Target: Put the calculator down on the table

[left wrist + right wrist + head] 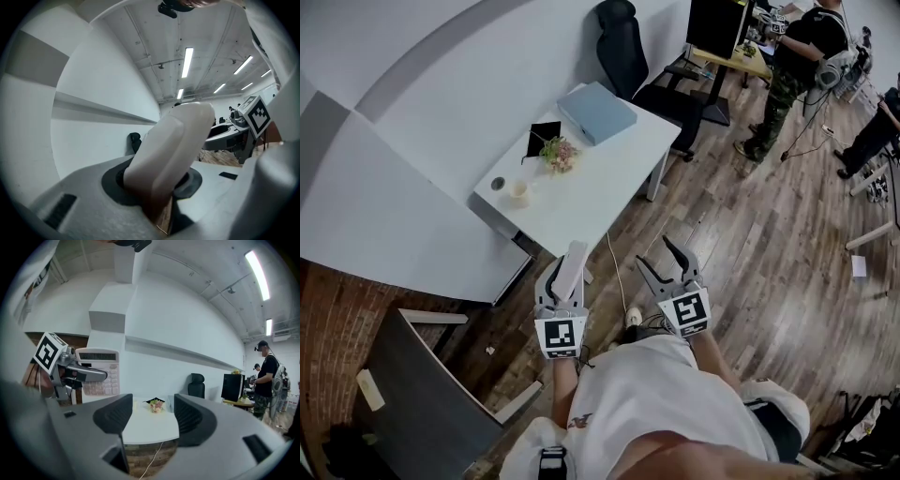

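the left gripper point(565, 286), grey plastic with a cube of black-and-white square markers point(560, 337) at its back, has its jaws pinched on the lower end of a pale pink plastic calculator point(571, 265). the calculator stands up out of the jaws with its smooth, rounded back towards the left gripper view, so it is in the air and not on the table. from the right gripper view its face shows a dark display strip and rows of small pinkish keys point(99, 380), whose print is too small to read. ahead of both pairs of jaws stands a white rectangular table point(591, 192), matte and smooth. it carries a small cream cup point(518, 193), a little bunch of pink and green flowers point(559, 154) on a black square, and a flat blue-grey box point(596, 112). the right gripper point(657, 254) has its dark ribbed jaws spread wide with nothing between them. through the gap, the right gripper view shows the flowers and the table edge. beyond the table, right of the jaws, is a black padded office chair point(623, 52) on a wood-plank floor point(750, 234).
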The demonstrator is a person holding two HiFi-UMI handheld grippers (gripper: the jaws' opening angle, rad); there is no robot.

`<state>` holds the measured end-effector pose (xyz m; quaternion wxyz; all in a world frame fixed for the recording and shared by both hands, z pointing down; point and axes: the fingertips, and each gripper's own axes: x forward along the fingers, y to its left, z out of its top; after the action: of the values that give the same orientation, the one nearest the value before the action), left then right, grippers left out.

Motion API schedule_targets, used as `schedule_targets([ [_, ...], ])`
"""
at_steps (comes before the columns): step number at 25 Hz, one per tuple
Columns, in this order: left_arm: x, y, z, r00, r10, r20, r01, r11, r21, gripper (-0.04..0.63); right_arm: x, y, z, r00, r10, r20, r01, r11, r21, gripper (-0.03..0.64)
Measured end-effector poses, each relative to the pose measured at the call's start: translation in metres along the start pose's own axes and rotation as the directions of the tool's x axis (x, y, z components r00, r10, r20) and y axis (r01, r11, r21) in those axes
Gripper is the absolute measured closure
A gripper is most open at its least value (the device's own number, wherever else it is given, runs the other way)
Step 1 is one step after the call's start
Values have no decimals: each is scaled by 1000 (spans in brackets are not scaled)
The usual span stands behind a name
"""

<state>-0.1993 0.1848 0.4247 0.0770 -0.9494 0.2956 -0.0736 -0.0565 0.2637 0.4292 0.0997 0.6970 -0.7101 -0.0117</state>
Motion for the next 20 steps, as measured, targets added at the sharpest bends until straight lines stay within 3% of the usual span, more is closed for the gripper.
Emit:
schedule_targets([
  [20,66,-7,13,999,49,-15,-49,999,16,477,31,-68,-4,999,28,20,-29,999,14,336],
])
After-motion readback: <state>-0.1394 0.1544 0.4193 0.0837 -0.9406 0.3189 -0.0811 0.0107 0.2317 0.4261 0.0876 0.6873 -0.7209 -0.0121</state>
